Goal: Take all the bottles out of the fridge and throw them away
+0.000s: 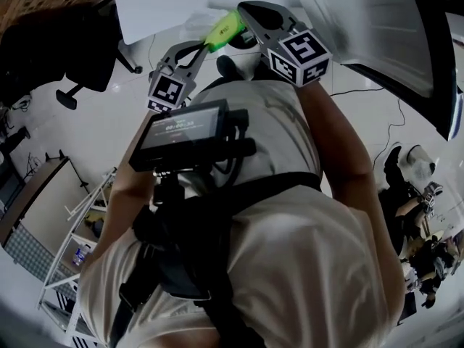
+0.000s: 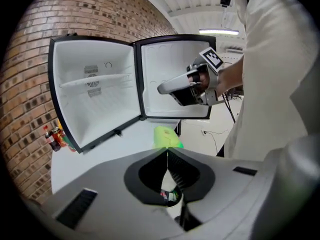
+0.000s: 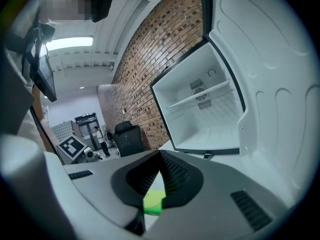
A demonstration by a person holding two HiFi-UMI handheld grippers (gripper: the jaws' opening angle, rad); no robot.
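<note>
your left tongs [image 2: 167, 151] are closed, and their tips pinch the near end of a bright green bottle [image 2: 166, 136], which sticks out just past them. i see no gap between the two jaws there. your right tongs [image 3: 160, 154] have the jaws together also, with nothing between them. through the hollow under their tips a piece of the same green bottle shows, low and close. from above, the bottle lies between the two pairs of tongs, with its far end just beside the tip of the right ones. the fridge [image 2: 80, 114] stands open ahead of the left tongs and a little to their left, and its door [image 2: 175, 59] is swung out straight ahead of them. the right tongs hang in front of that door. behind the fridge there is a brick wall [image 2: 100, 14].
</note>
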